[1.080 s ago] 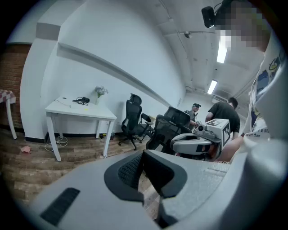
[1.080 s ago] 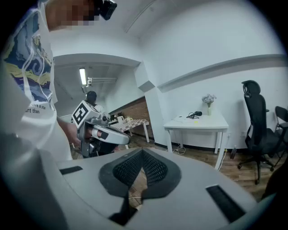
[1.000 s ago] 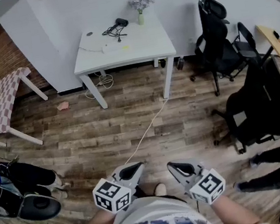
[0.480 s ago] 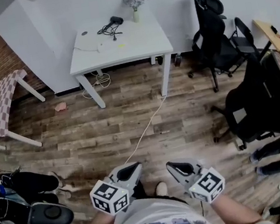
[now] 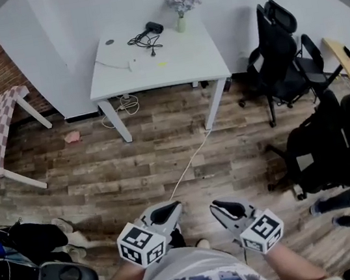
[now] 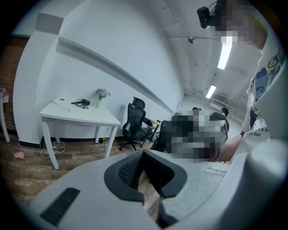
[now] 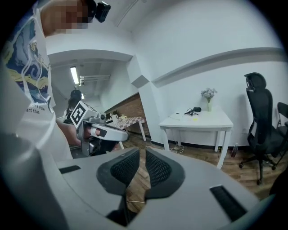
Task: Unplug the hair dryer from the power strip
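Hair dryer [image 5: 153, 27] far, plug indistinct; left gripper [image 5: 172, 207] closed; right gripper [image 5: 220, 208] just opening, empty.

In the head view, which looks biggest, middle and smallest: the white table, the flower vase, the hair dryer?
1. White table, by far.
2. Flower vase.
3. Hair dryer, without its cord.
All three sit at about the same distance, so the order is fair.

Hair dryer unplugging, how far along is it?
Nothing looks done yet. The hair dryer lies on the white table, its cord beside what looks like the power strip; the plug is too small to judge. In hand: nothing; the left gripper is shut, the right gripper has just been opening its jaws, both empty. Left: reach the table, pull the plug.
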Tool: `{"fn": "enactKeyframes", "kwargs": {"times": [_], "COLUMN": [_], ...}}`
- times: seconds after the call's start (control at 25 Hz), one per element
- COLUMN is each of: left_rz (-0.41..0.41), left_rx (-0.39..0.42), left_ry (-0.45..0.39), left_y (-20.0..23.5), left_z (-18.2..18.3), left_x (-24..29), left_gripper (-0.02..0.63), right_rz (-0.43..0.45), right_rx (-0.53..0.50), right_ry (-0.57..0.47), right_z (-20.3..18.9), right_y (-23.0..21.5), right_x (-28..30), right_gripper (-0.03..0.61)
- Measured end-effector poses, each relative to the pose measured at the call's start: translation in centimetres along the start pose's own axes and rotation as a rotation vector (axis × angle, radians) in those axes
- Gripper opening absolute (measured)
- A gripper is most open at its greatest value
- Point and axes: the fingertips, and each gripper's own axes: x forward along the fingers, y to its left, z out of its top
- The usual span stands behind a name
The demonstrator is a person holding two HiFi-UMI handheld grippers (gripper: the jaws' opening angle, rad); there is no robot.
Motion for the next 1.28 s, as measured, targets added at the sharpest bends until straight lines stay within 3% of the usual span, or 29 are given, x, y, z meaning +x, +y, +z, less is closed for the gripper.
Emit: {"fn": "enactKeyframes", "kwargs": {"times": [0.12, 0.44, 0.72, 0.96, 1.28], "left_rz": [-0.007, -0.039, -0.075, -0.038, 0.035], "left_rx": [-0.011, 0.009, -0.034, -0.027, -0.029], "left_ry": [-0.003, 0.007, 0.006, 0.024, 0.06], "left_y": [3.5, 12.6, 16.6, 20.4, 25.7], "left_z": [1.6, 4.5, 6.4, 8.2, 14.2], "left_x": [0.1, 0.0, 1.4, 5.6, 13.4], "left_gripper": [0.005, 0.005, 0.003, 0.003, 0.003], "right_rz": [-0.001, -0.037, -0.039, -0.007, 0.062], "right_rx": [-0.05, -0.054, -0.056, -0.049, -0.096], "right_ry": [-0.027, 0.006, 0.025, 0.025, 0.0], "right_z": [2.5, 7.0, 9.0, 9.9, 15.8], "right_y": [-1.5, -3.2, -5.4, -10.7, -21.3], "right_x": [3.6, 12.2, 15.5, 18.3, 22.6], "right_gripper": [0.039, 0.037, 0.038, 0.039, 0.04]}}
